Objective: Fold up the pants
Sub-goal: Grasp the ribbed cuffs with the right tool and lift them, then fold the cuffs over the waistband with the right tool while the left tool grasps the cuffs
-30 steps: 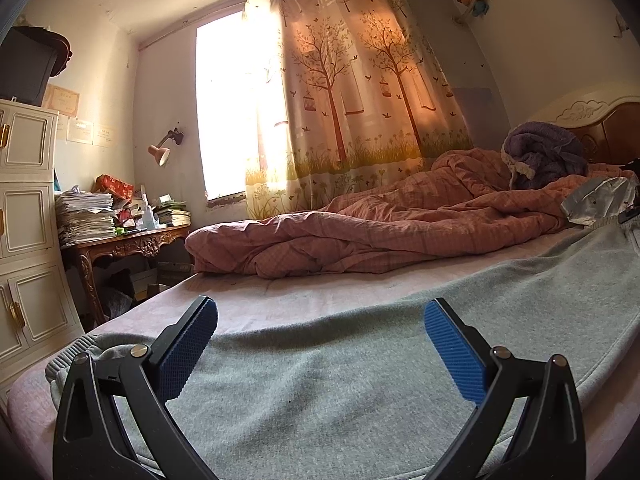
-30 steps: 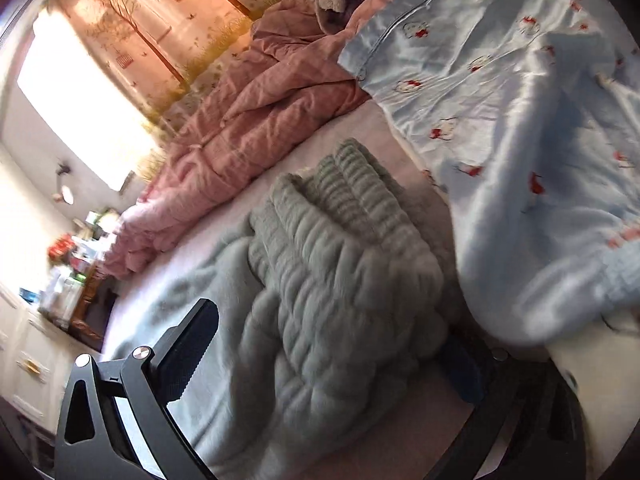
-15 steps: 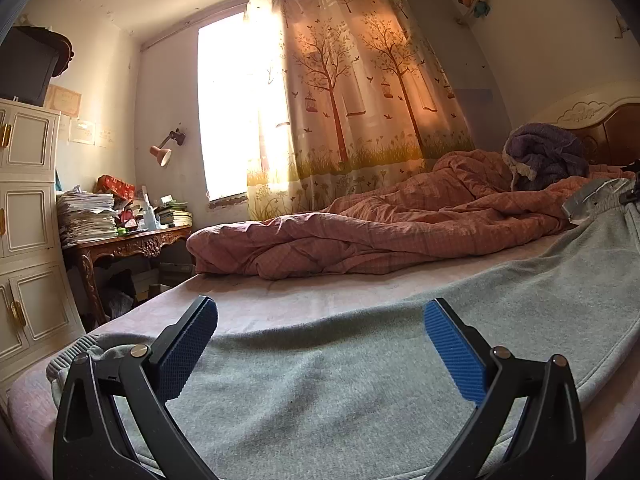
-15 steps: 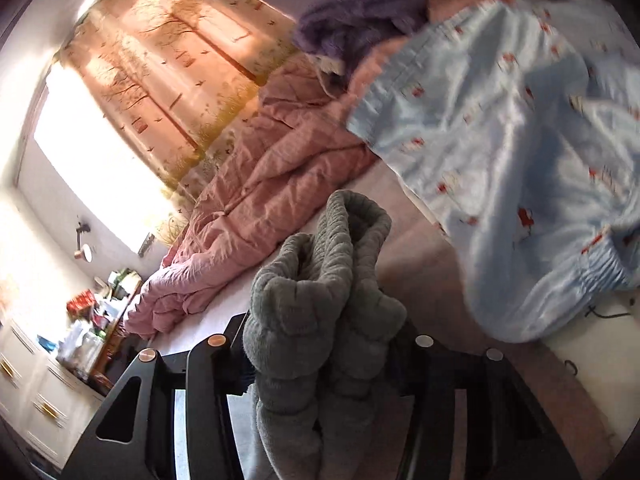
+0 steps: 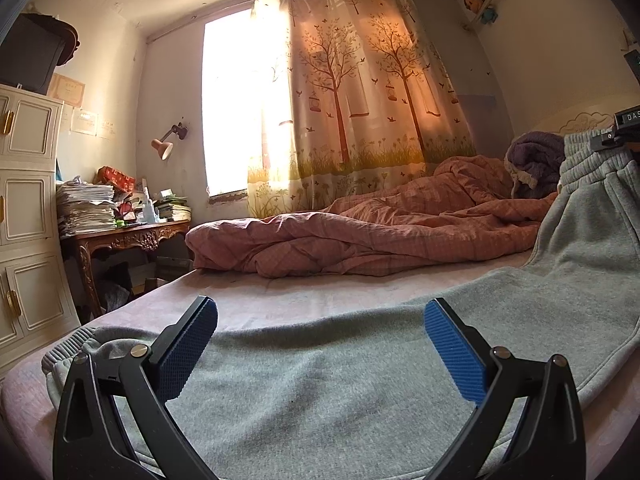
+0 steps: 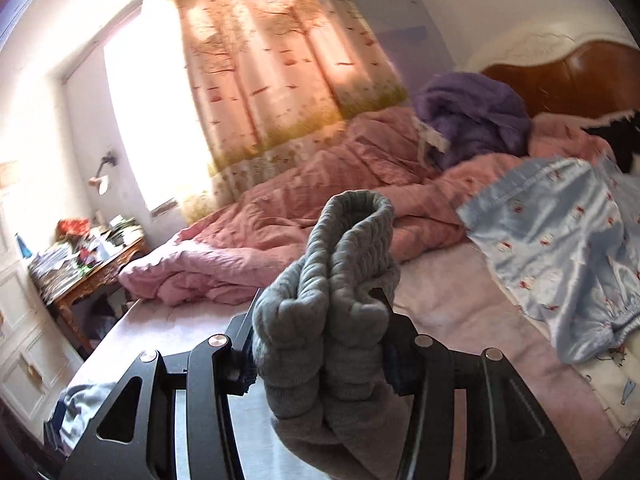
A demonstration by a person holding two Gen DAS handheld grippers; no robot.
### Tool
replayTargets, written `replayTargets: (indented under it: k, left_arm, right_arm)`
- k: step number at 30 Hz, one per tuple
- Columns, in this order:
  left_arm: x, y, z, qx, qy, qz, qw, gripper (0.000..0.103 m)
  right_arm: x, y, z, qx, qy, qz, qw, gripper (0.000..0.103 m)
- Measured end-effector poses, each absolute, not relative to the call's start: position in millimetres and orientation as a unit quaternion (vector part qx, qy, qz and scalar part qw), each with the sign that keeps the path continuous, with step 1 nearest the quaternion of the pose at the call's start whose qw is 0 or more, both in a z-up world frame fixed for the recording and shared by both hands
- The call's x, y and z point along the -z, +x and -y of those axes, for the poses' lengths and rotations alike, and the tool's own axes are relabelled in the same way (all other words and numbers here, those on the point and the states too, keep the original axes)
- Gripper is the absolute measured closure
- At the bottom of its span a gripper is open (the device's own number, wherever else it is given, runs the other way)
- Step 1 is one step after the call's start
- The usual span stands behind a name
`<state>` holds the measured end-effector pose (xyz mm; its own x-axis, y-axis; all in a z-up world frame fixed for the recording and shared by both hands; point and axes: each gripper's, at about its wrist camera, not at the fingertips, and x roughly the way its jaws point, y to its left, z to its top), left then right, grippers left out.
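Grey sweatpants (image 5: 360, 392) lie along near edge of bed (image 5: 304, 300). Right tongs (image 6: 320, 344) clamp bunched waistband (image 6: 344, 264), raised off mattress. Left tongs (image 5: 320, 344) gape empty above legs. Lengthwise fold underway; next, likely carry waistband toward cuffs (image 5: 64, 356).

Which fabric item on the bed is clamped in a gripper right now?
The grey pants: the right gripper is shut on their bunched waistband. The pink quilt, purple blanket and blue sheet lie untouched.
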<state>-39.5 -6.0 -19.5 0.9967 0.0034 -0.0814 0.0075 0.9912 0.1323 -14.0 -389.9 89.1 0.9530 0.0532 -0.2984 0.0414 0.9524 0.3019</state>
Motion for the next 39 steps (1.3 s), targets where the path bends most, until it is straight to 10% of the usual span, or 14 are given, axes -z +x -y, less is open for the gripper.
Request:
replayTargets:
  k: [15,18,39]
  left_arm:
    - [15,-37,-48,0.029,-0.073,-0.058,0.995,0.000]
    - [6,-54,-70,-0.004,-0.081,-0.020,0.997,0.000]
    - [18,12,-10,0.264,-0.160,-0.285,0.908,0.001]
  right_arm:
    - [-93,-2,207,-0.105,0.055,-0.158,0.980,0.057]
    - [-82,9,180,-0.159,0.060,-0.182,0.969,0.101]
    - [-20,-29,281,-0.039,0.046,-0.203,0.977,0.090]
